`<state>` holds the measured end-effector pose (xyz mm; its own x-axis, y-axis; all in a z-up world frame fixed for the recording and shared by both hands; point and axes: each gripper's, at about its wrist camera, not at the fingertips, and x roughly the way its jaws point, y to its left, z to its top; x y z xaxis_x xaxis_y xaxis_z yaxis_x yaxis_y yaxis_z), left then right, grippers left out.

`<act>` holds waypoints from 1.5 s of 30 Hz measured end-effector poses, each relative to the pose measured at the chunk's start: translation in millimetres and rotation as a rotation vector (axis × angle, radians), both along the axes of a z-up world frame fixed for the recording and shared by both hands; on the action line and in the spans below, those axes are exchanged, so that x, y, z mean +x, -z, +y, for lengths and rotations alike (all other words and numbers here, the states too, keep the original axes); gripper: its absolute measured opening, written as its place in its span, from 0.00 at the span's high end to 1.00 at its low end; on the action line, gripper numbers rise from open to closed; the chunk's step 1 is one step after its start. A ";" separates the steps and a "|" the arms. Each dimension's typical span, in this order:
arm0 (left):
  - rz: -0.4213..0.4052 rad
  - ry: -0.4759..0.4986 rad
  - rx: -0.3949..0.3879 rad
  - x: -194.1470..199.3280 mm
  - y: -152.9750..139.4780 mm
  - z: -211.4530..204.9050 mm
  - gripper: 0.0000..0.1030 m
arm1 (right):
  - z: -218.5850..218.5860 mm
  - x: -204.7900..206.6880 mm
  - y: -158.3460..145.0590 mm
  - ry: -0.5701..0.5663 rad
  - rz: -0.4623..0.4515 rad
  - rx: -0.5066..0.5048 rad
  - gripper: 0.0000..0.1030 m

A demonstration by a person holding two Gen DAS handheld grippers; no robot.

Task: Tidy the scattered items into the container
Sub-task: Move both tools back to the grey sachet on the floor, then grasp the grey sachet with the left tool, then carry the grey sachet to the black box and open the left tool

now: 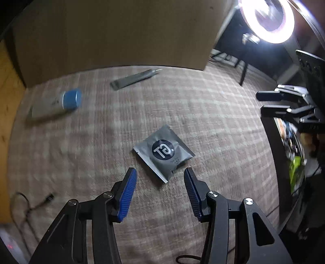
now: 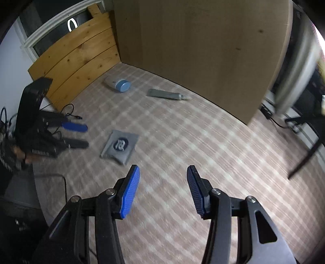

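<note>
A grey square sachet (image 1: 163,153) with a dark round logo lies flat on the checked cloth, just beyond my left gripper (image 1: 160,172), which is open and empty. The sachet (image 2: 119,146) also shows in the right wrist view, ahead and left of my right gripper (image 2: 163,169), open and empty. A white tube with a blue cap (image 1: 56,104) (image 2: 118,83) lies farther back on the left. A thin grey tube (image 1: 135,78) (image 2: 167,94) lies near the cardboard box (image 1: 113,32) (image 2: 199,40). The left gripper (image 2: 83,136) appears at the left of the right wrist view.
The large cardboard box stands at the back of the cloth. A wooden board (image 2: 75,61) lines the left side. A cable (image 1: 30,205) lies at the near left. A bright ring light (image 1: 268,18) and a stand leg (image 1: 243,73) are at the right, where the right gripper (image 1: 264,101) shows.
</note>
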<state>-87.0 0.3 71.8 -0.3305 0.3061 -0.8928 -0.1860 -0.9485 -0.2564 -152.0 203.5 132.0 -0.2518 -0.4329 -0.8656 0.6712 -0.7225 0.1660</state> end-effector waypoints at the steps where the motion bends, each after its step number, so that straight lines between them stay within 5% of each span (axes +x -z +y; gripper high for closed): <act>1: 0.002 -0.017 0.011 -1.0 2.5 -1.0 0.55 | -7.8 -5.1 2.8 -0.001 -0.004 -0.013 0.54; 18: -0.071 -0.161 0.119 -2.1 43.9 -6.6 0.60 | -67.0 -23.4 78.9 0.005 -0.254 -0.102 0.60; 23: -0.092 -0.189 0.143 -4.0 54.3 -8.6 0.69 | -70.0 -22.1 89.2 0.046 -0.279 -0.115 0.61; 30: -0.077 -0.194 0.158 -8.5 55.9 -3.2 0.69 | -67.2 -14.0 105.1 0.109 -0.315 -0.190 0.62; 34: -0.057 -0.192 0.160 -10.8 55.9 2.3 0.70 | -71.5 -9.8 110.0 0.111 -0.355 -0.233 0.73; 38: -0.070 -0.206 0.187 -13.6 59.3 1.3 0.94 | -63.4 -10.0 114.0 0.145 -0.393 -0.262 0.87; 45: -0.063 -0.210 0.200 -10.2 56.8 5.0 1.00 | -46.7 2.7 99.4 0.169 -0.369 -0.316 0.92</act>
<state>-97.2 5.3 15.0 -0.3507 0.4087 -0.8426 0.0312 -0.8941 -0.4467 -149.3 156.8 32.5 -0.0427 -0.6673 -0.7436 0.4051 -0.6919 0.5977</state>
